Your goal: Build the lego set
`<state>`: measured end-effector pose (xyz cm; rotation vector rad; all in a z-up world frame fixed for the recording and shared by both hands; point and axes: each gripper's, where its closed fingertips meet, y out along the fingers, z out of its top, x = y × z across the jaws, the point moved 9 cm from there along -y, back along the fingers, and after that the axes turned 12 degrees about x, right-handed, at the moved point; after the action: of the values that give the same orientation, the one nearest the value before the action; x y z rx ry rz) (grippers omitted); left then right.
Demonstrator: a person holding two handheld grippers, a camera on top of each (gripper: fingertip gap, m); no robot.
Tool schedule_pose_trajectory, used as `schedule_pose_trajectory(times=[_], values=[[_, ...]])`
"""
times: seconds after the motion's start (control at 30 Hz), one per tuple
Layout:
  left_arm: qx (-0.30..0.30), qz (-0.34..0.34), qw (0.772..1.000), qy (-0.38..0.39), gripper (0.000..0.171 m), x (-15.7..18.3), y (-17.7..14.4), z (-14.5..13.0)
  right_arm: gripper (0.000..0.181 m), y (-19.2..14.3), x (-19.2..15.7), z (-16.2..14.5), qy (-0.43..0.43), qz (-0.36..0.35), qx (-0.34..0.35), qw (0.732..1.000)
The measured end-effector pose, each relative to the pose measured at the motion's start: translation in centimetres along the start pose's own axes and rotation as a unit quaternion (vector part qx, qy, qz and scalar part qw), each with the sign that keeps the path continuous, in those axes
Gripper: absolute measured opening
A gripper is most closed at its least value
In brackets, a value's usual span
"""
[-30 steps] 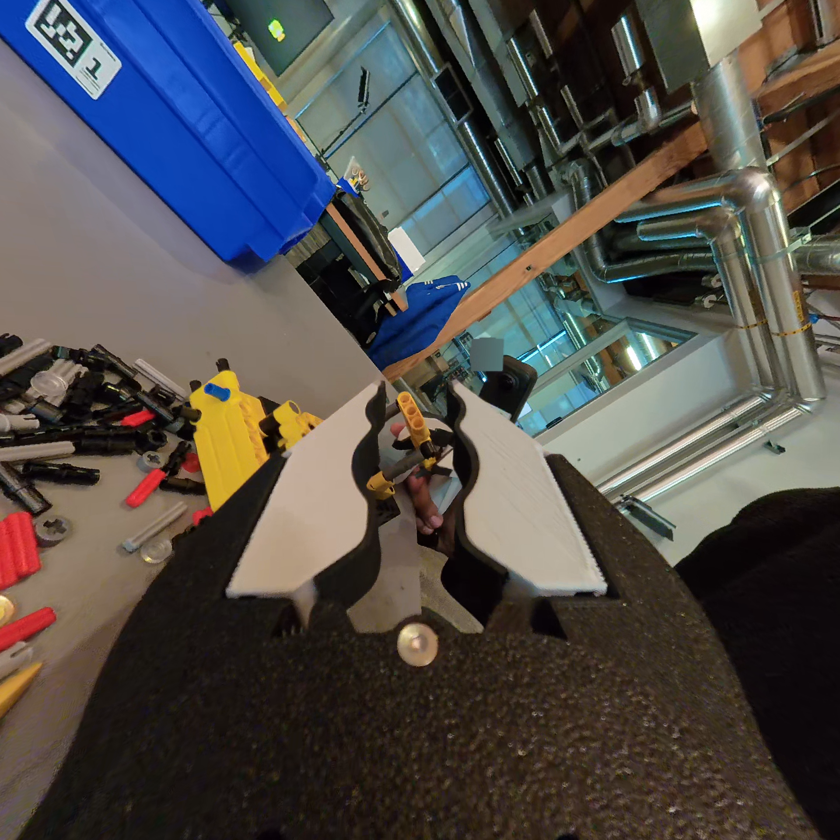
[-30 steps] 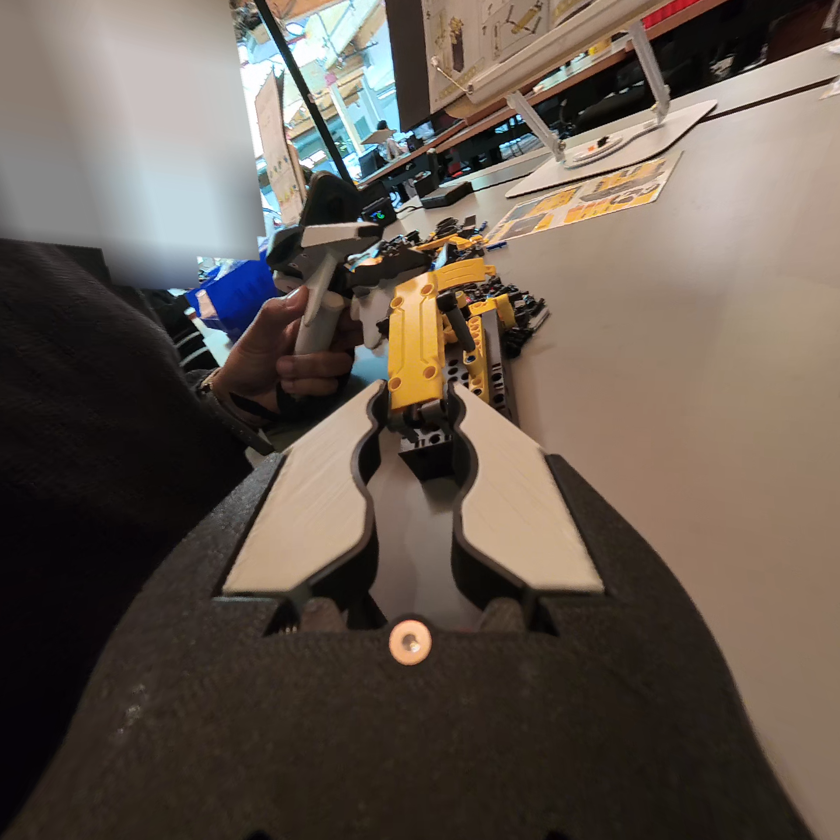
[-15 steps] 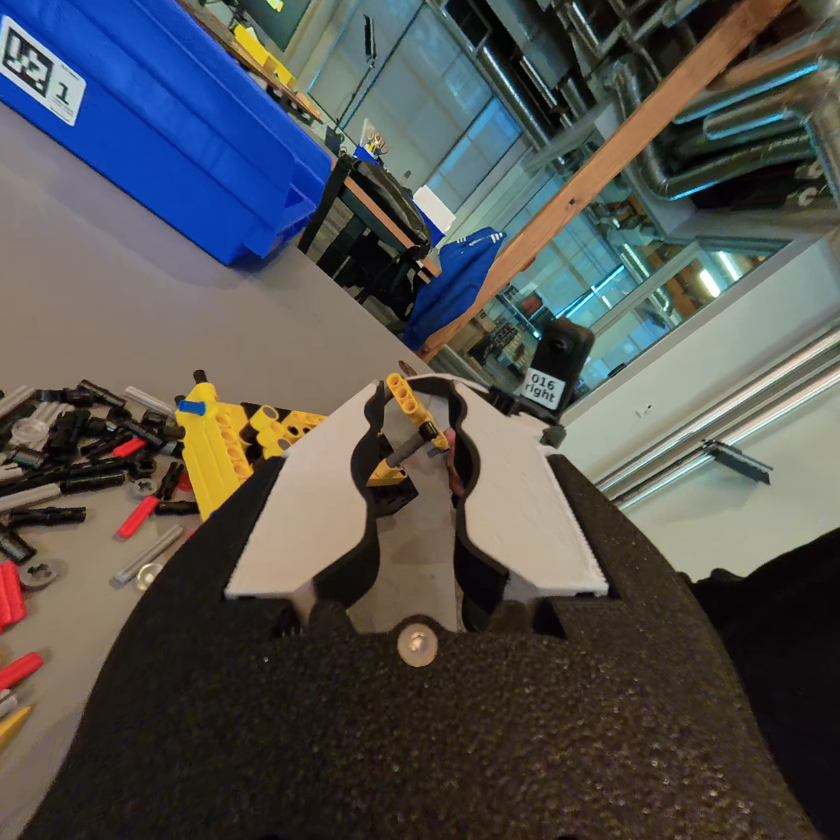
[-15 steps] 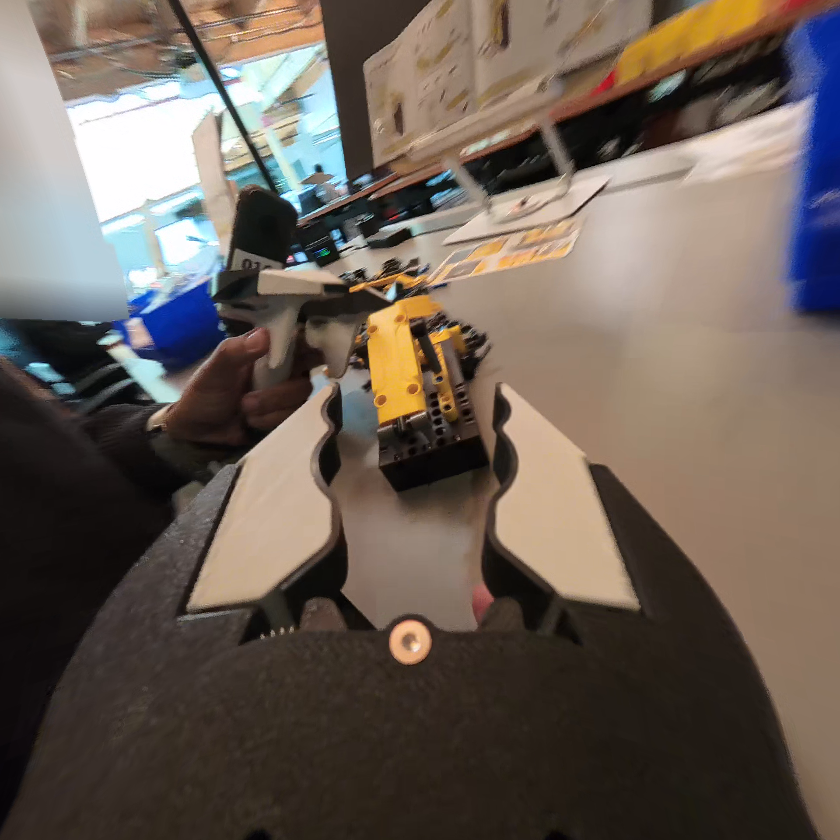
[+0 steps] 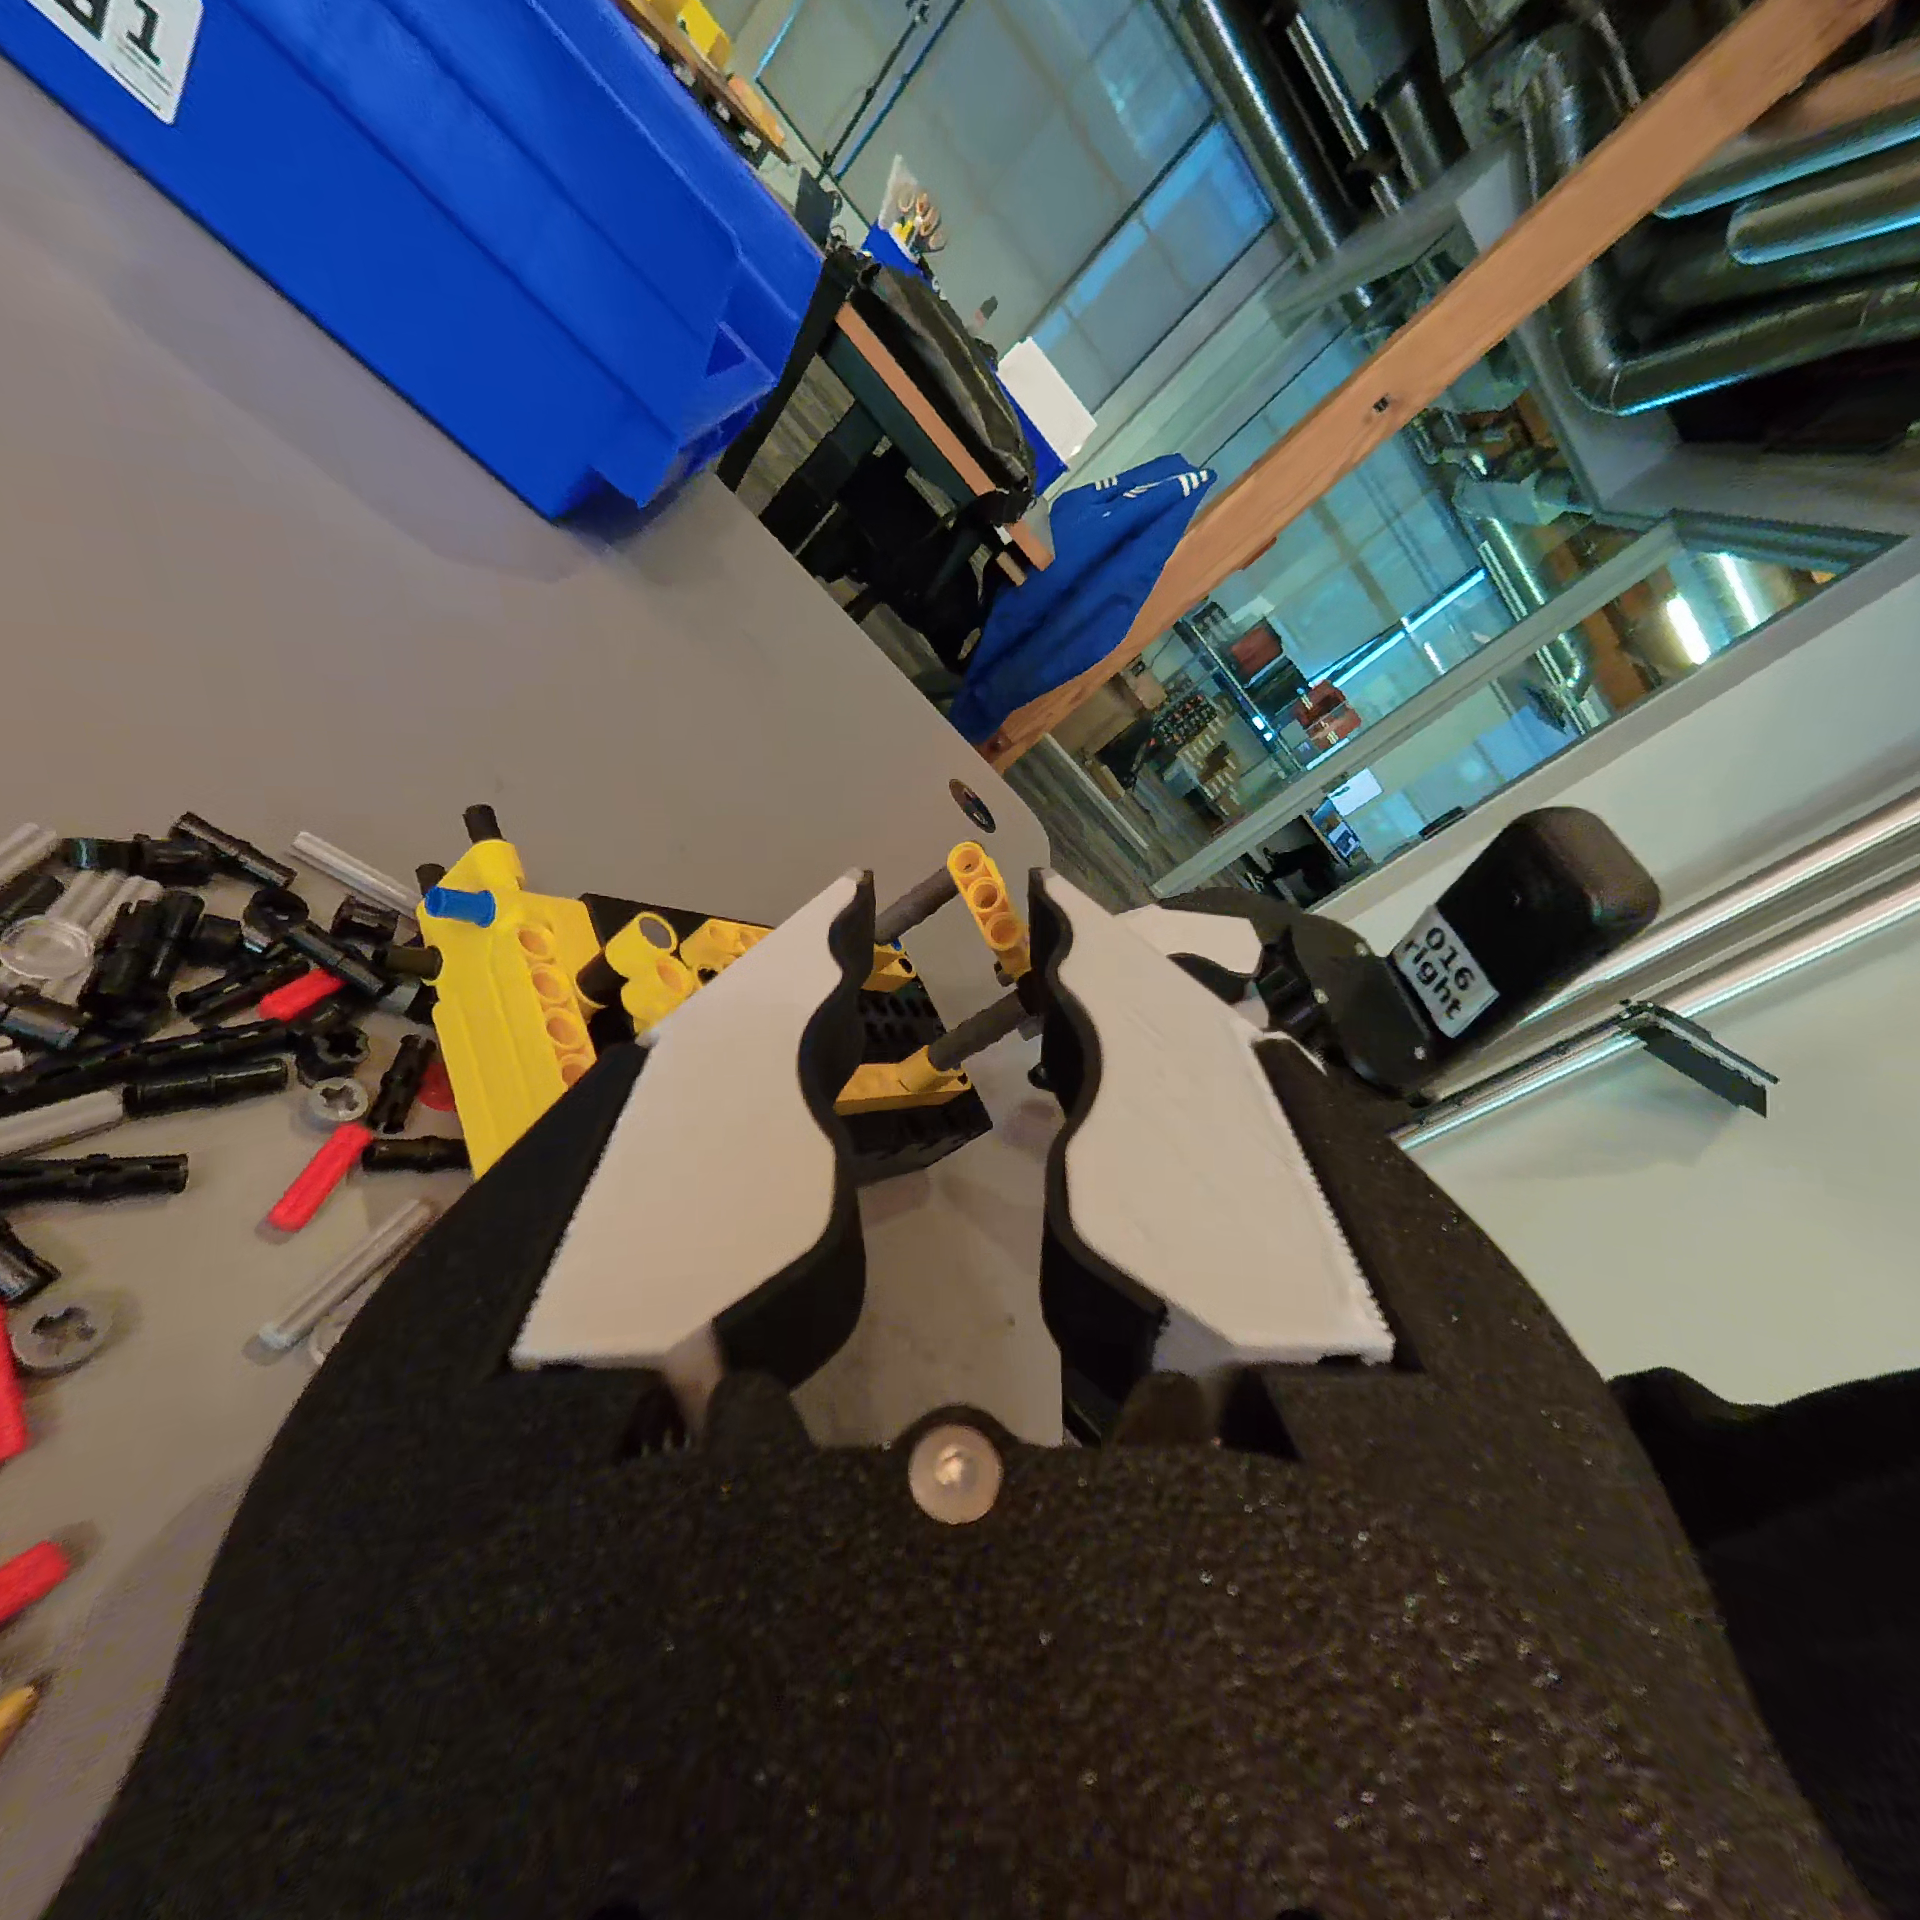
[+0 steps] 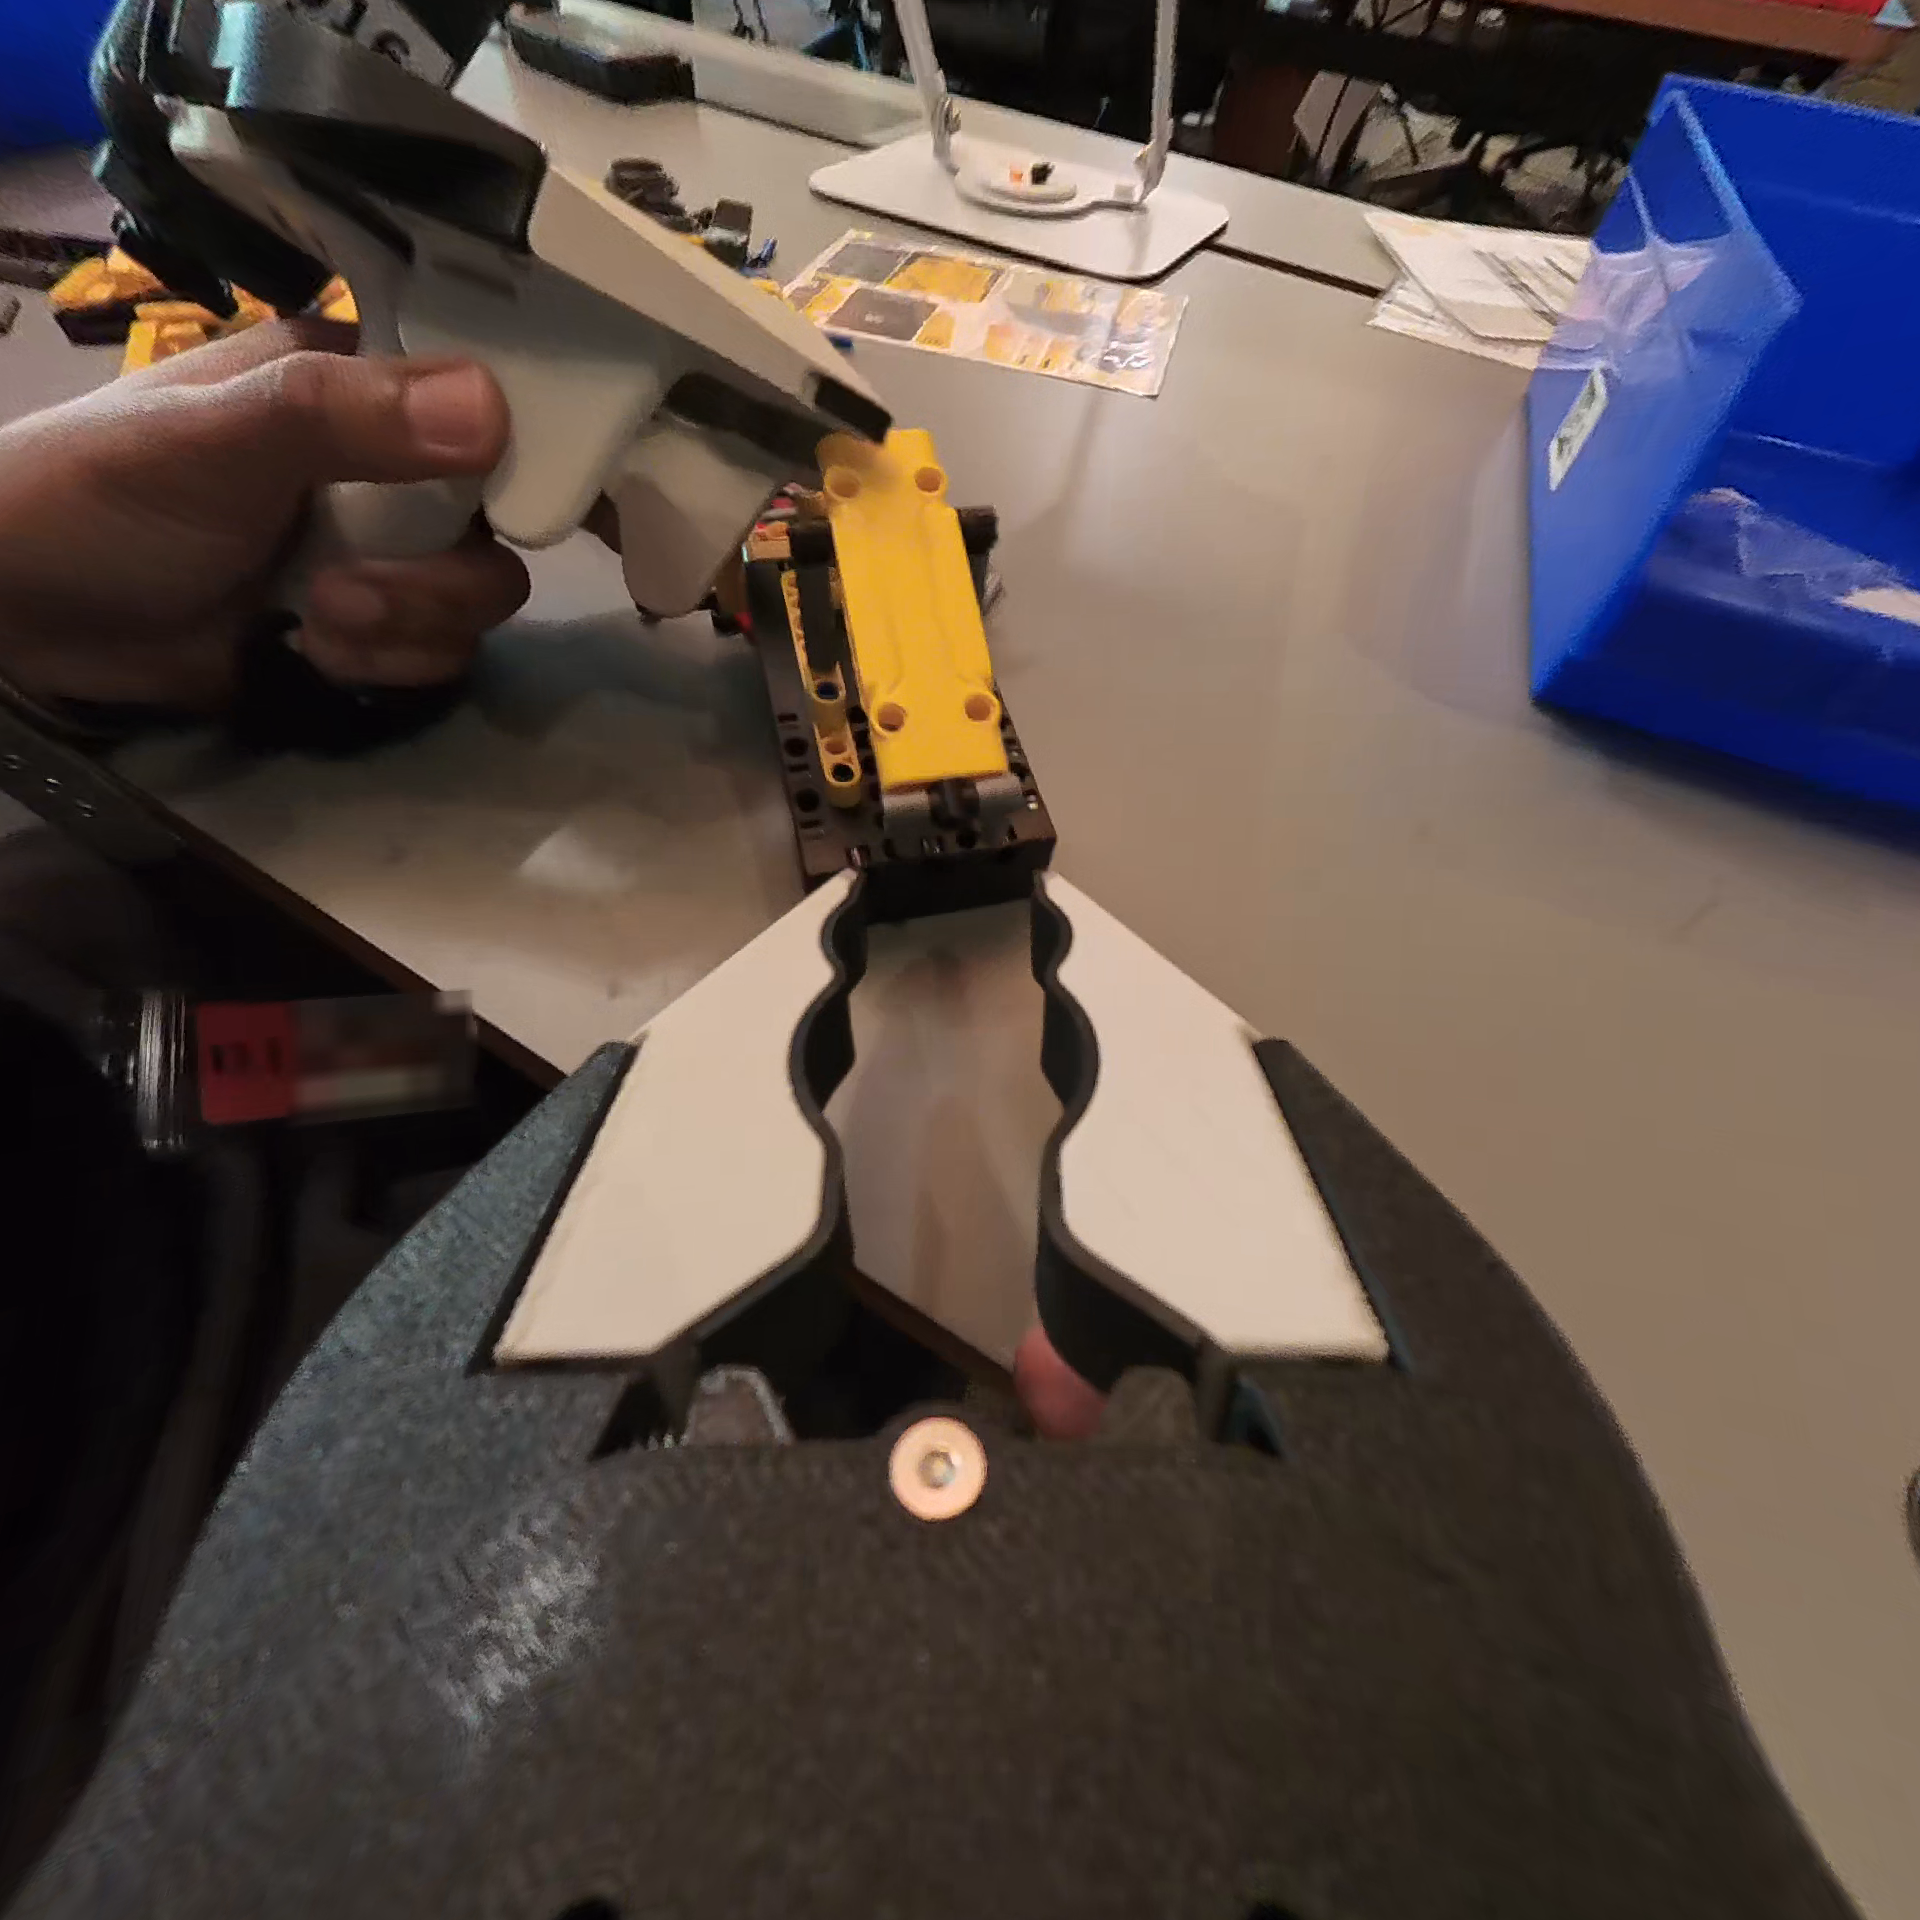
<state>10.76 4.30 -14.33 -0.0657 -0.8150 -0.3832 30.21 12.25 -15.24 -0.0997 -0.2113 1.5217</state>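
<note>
A yellow and black brick model (image 6: 914, 613) lies on the grey table (image 6: 1299, 935), yellow plate up. My right gripper (image 6: 945, 883) is open, jaws half apart, its tips just at the model's black near end. My left gripper (image 6: 831, 421), held by a hand (image 6: 208, 499), reaches the model's far end. In the left wrist view my left gripper (image 5: 951, 883) is shut on a yellow holed beam (image 5: 982, 904) and grey axles of the model (image 5: 520, 997). The black camera housing of the other gripper (image 5: 1538, 894) shows to the right.
Loose black, grey and red pieces (image 5: 156, 1018) lie left of the model. A blue bin (image 6: 1714, 468) stands at the right, and shows in the left wrist view (image 5: 468, 260). An instruction sheet (image 6: 987, 301) and a white stand base (image 6: 1039, 197) lie behind. The table edge (image 6: 364, 935) is near. The grippers' ends are close to 8 cm from one another.
My right gripper let go of the model's end, opened wide, then narrowed again at that end. Both views have tilted down toward the table. My left gripper keeps the beam between its jaws.
</note>
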Motion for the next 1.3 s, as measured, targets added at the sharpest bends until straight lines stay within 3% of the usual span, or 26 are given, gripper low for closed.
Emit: schedule_pose_trajectory(times=[0.17, 0.3, 0.7, 0.8, 0.97, 1.07, 1.3], values=[[-0.011, 0.004, 1.0, 0.014, 0.025, 0.2, 0.2, -0.2, 0.02, 0.8, 0.2, 0.6, 0.002, 0.015, -0.023, 1.0], [-0.006, -0.011, 1.0, 0.013, 0.013, 0.4, 0.2, -0.1, 0.019, 1.3, 0.5, 0.8, 0.008, 0.024, -0.034, 0.999], [0.0, -0.019, 1.0, -0.001, 0.013, 0.2, 0.1, 0.0, 0.02, 2.7, 0.8, -0.1, 0.077, 0.055, -0.034, 0.995], [0.005, -0.013, 1.0, -0.002, 0.013, 0.1, 0.0, 0.1, 0.005, 3.1, 0.5, -0.1, 0.106, 0.077, -0.036, 0.991], [0.008, -0.012, 1.0, -0.004, 0.012, 0.0, -0.1, 0.1, 0.007, 3.3, 0.5, 0.0, 0.085, 0.067, -0.04, 0.993], [0.008, -0.009, 1.0, 0.002, 0.013, 0.1, -0.1, 0.1, 0.02, 2.9, 0.6, -0.1, 0.098, 0.075, -0.055, 0.991], [0.009, -0.007, 1.0, 0.006, 0.013, 0.1, -0.1, 0.1, 0.028, 1.6, 1.6, 0.3, 0.093, 0.051, -0.022, 0.994]])
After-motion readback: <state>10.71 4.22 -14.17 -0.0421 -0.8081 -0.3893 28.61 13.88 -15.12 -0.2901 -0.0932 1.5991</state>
